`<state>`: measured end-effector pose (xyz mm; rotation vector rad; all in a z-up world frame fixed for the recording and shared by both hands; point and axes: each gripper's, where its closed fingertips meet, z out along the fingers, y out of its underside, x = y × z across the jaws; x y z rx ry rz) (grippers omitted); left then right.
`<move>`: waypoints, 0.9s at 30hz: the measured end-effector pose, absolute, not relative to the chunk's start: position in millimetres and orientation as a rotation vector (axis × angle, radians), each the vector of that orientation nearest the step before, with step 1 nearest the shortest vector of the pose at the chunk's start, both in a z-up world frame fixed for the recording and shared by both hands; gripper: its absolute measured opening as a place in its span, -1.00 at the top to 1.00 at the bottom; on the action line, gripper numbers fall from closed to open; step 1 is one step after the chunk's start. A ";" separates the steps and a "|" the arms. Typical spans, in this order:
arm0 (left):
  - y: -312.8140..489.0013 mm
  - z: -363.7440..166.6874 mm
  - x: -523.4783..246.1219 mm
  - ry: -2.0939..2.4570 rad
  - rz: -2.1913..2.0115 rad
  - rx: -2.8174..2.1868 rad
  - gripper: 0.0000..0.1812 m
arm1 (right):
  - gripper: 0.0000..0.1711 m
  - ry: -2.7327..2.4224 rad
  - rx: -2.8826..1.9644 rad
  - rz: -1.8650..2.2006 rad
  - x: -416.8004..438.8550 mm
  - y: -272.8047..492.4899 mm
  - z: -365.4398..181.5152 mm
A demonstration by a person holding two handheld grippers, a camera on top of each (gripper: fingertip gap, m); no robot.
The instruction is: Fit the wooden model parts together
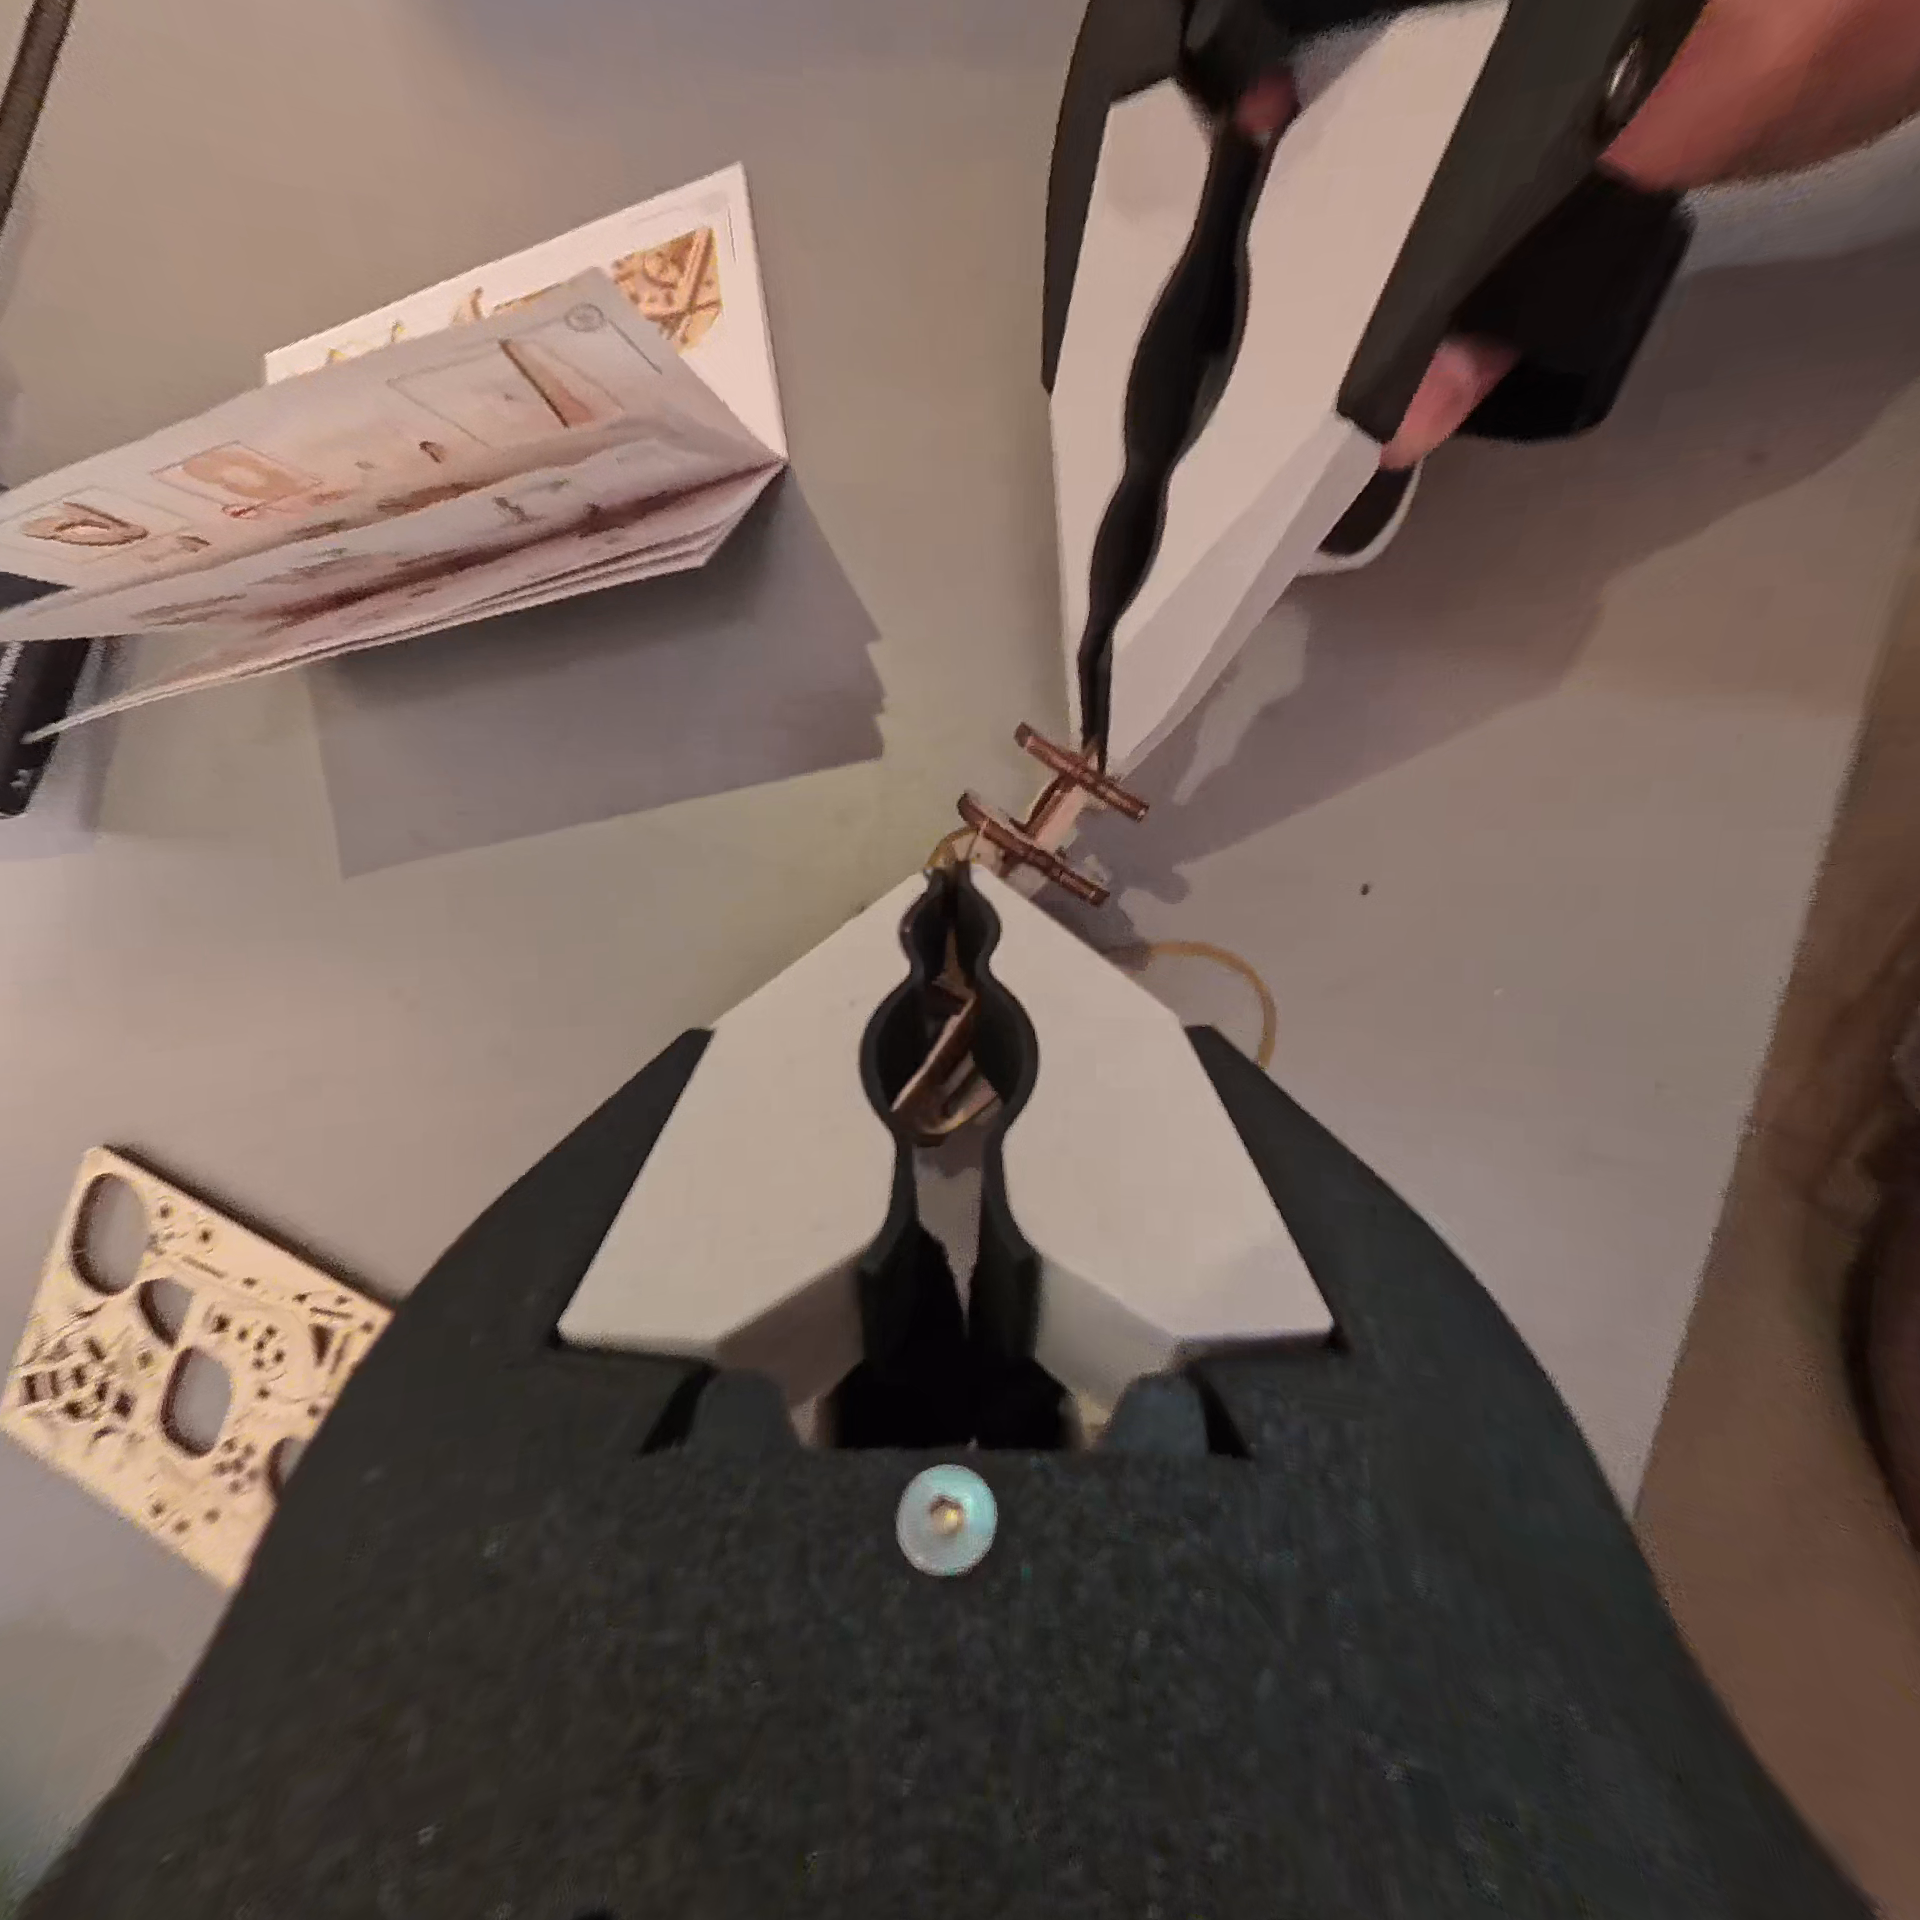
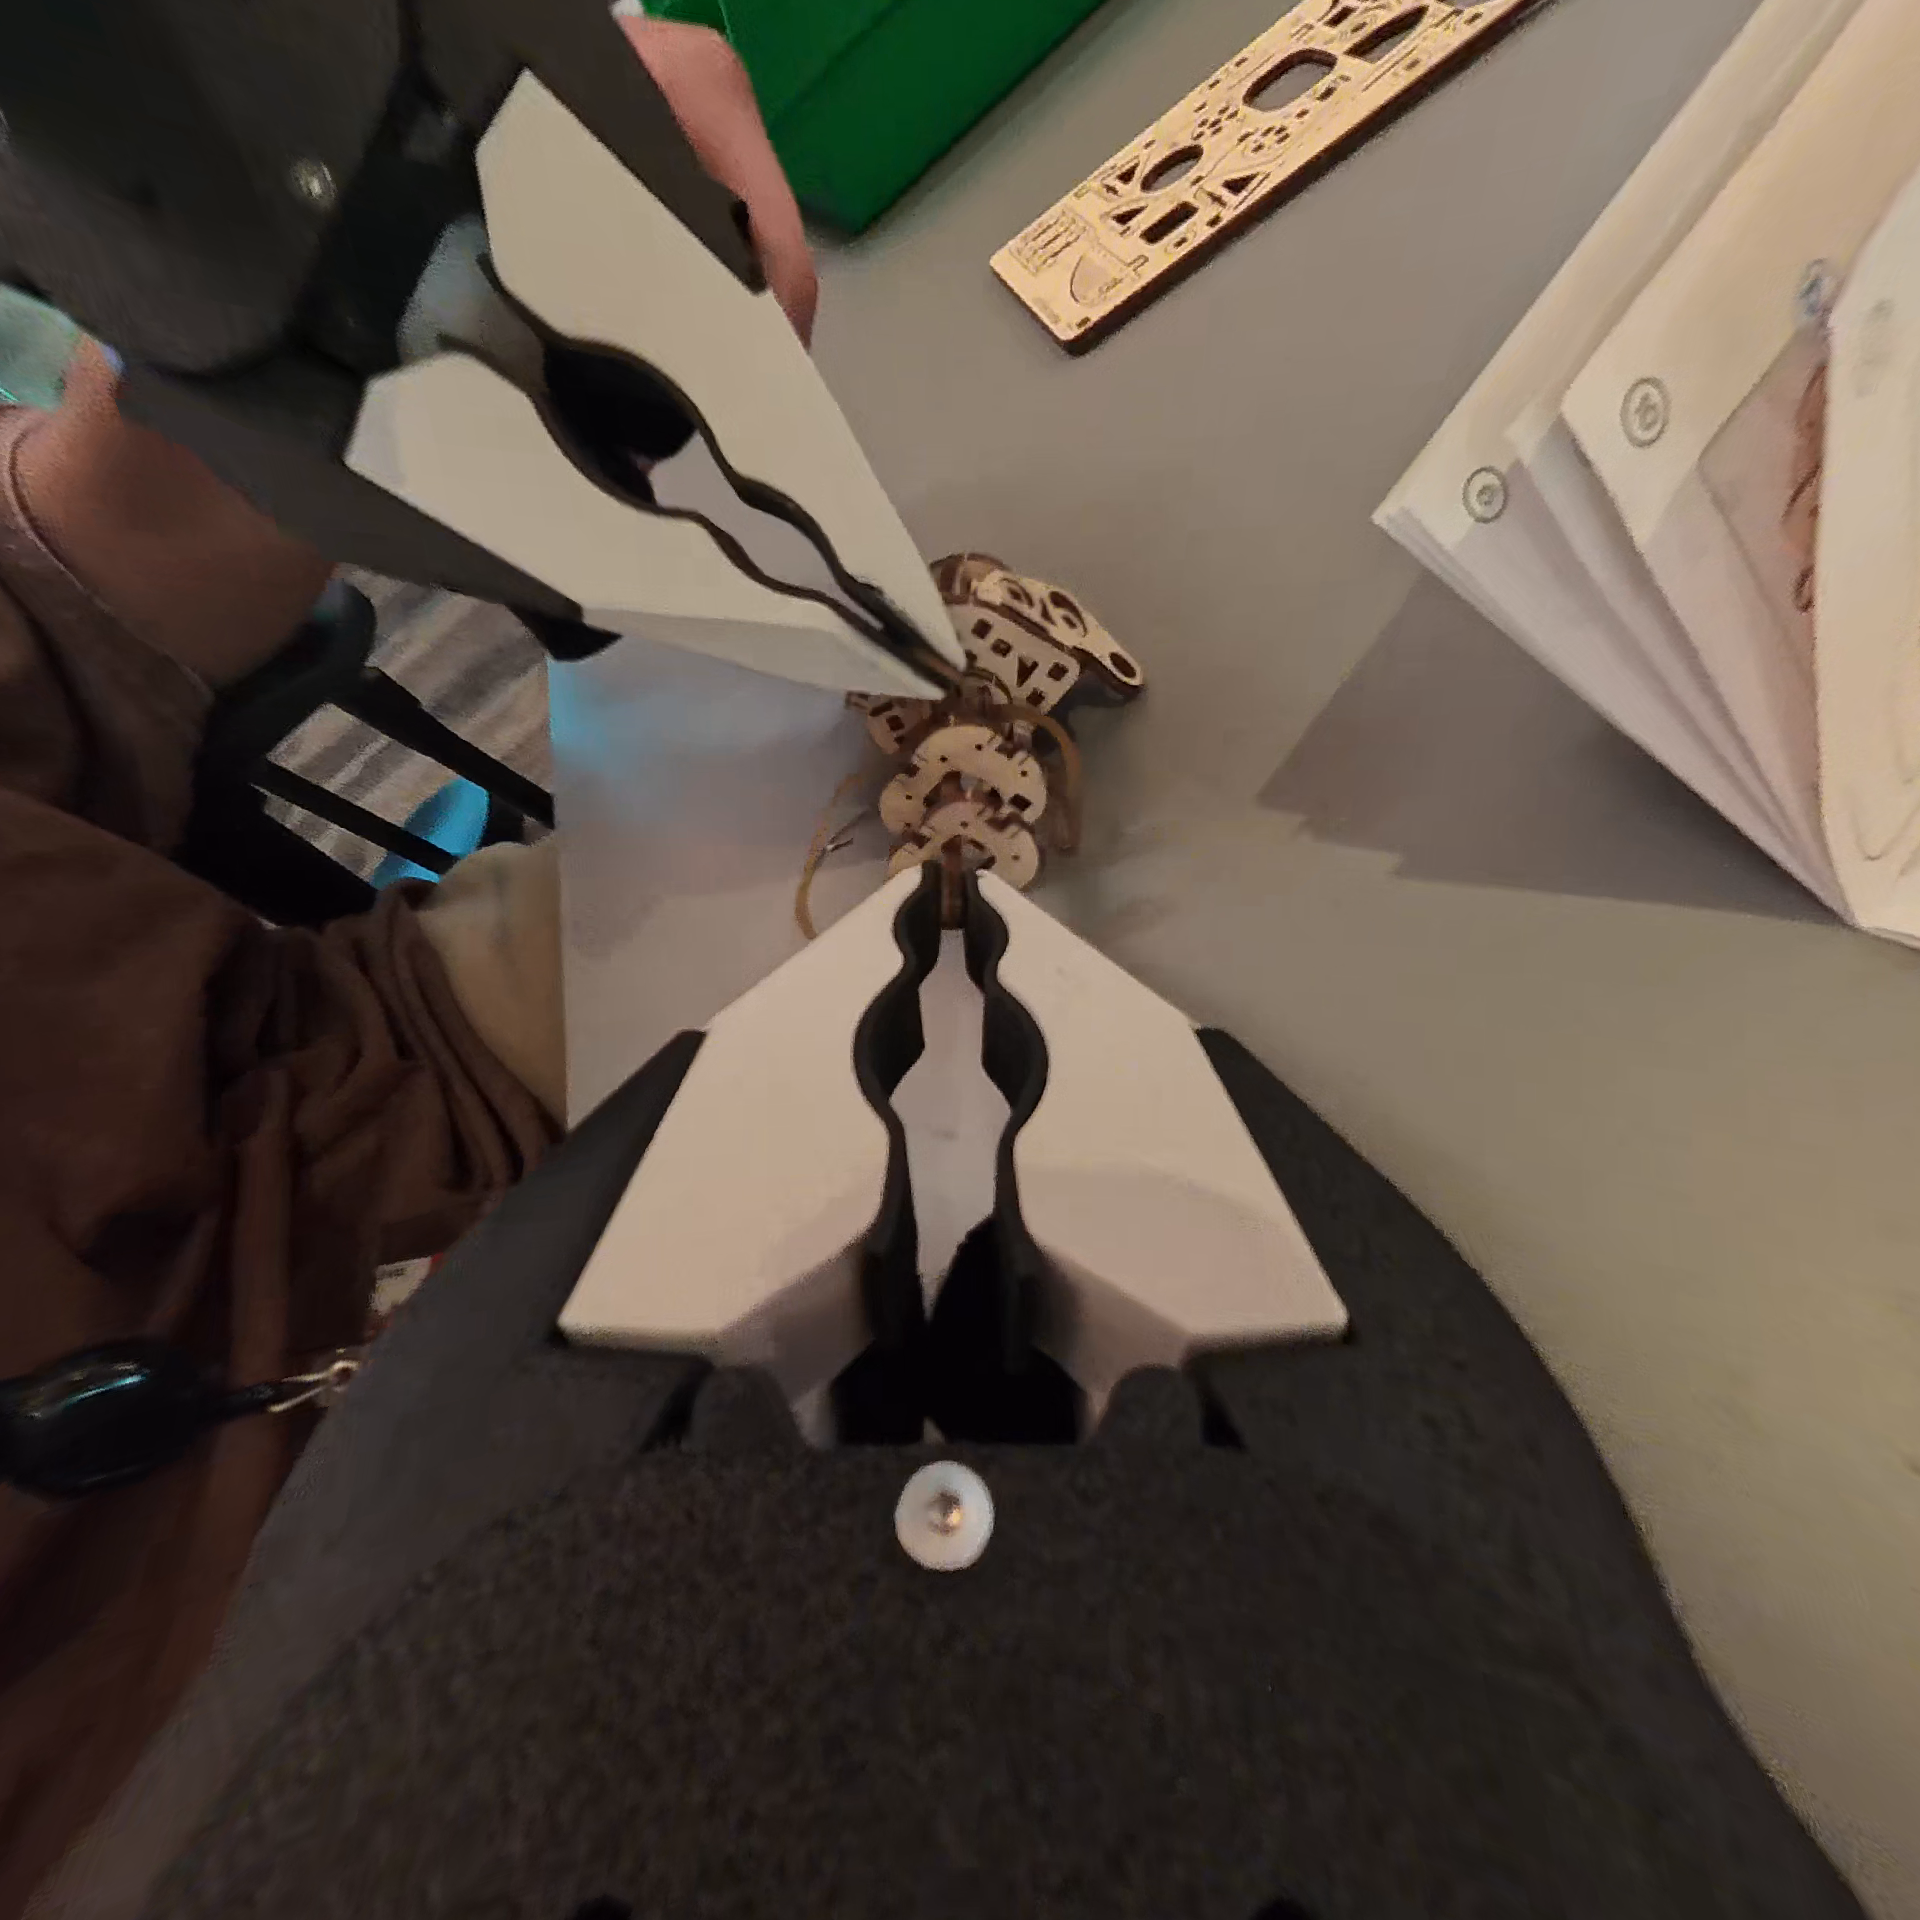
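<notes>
I have both grippers meeting over the grey table (image 2: 1455, 935), tips nearly nose to nose on the wooden model (image 2: 997, 717). My left gripper (image 1: 951, 883) has its fingers pressed together on the model; in its own view part of the wood shows inside the scalloped gap between the pads, and two brown-edged disc pieces joined by a peg stick out just past the tips. My right gripper (image 2: 948, 883) has its fingers closed down at the tips, pinching a thin wooden tab at the near end of the model's stacked discs; behind the tips the wavy gap between the pads stands empty. From the right wrist view the left gripper comes in from the upper left and nips the model where the discs meet the perforated body behind them. I cannot tell whether the model touches the table.

A rubber band (image 1: 1236, 977) lies on the table just beside the model. The open booklet (image 1: 416, 499) sits off toward the far side, pages fanned. A punched wooden sheet (image 1: 177, 1340) lies flat, well apart from the model. A green box (image 2: 894, 94) stands at the table's far edge in the right wrist view.
</notes>
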<state>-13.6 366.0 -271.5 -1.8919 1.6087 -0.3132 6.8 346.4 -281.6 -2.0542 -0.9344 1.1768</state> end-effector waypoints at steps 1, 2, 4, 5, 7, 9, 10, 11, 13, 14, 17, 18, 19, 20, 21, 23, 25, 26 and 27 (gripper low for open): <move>366.2 -273.6 -13.9 1.627 -0.272 -1.882 1.00 | 0.97 -0.923 -2.055 1.194 7.0 346.5 -281.2; 365.5 -274.6 -13.0 1.641 -0.244 -1.866 1.00 | 0.97 -0.913 -2.053 1.208 7.5 346.8 -280.3; 364.2 -276.0 -11.2 1.658 -0.210 -1.850 1.00 | 0.97 -0.893 -2.054 1.246 8.2 346.5 -278.7; 364.1 -276.0 -10.8 1.665 -0.196 -1.844 1.00 | 0.97 -0.884 -2.057 1.265 8.5 346.3 -278.6; 364.8 -275.1 -11.4 1.674 -0.172 -1.832 1.00 | 0.97 -0.868 -2.059 1.288 8.8 346.4 -277.8; 365.5 -274.2 -13.7 1.682 -0.144 -1.827 1.00 | 0.97 -0.853 -2.065 1.304 8.8 346.7 -277.7; 366.9 -274.4 -16.0 1.687 -0.114 -1.821 1.00 | 0.97 -0.846 -2.066 1.306 9.2 347.4 -277.5; 366.7 -275.2 -18.1 1.700 -0.094 -1.816 1.00 | 0.97 -0.840 -2.065 1.309 9.5 348.1 -277.2; 363.9 -275.5 -18.6 1.712 -0.097 -1.813 1.00 | 0.97 -0.832 -2.066 1.313 9.8 348.8 -277.1; 362.5 -275.7 -18.3 1.713 -0.106 -1.819 1.00 | 0.97 -0.828 -2.064 1.311 9.9 349.5 -276.9; 359.3 -274.1 -17.8 1.709 -0.132 -1.827 1.00 | 0.97 -0.815 -2.065 1.317 10.4 350.5 -276.4; 358.5 -273.9 -18.6 1.711 -0.133 -1.829 1.00 | 0.97 -0.811 -2.064 1.319 10.6 350.7 -276.1; 357.6 -273.9 -19.3 1.713 -0.134 -1.832 1.00 | 0.97 -0.808 -2.064 1.322 10.7 350.7 -276.0; 356.1 -273.9 -19.2 1.715 -0.141 -1.835 1.00 | 0.97 -0.805 -2.064 1.324 10.8 350.8 -275.8; 353.9 -274.0 -18.4 1.716 -0.157 -1.838 1.00 | 0.97 -0.802 -2.064 1.327 10.9 350.9 -275.7; 348.7 -275.7 -16.4 1.731 -0.184 -1.840 1.00 | 0.97 -0.796 -2.062 1.333 11.1 351.2 -275.2; 349.8 -276.3 -16.7 1.735 -0.160 -1.834 1.00 | 0.97 -0.800 -2.059 1.343 10.8 350.4 -274.9; 350.6 -276.7 -17.5 1.739 -0.149 -1.835 1.00 | 0.97 -0.804 -2.059 1.344 10.7 350.1 -275.0; 351.4 -276.2 -17.9 1.738 -0.146 -1.835 1.00 | 0.97 -0.808 -2.059 1.346 10.5 349.5 -275.1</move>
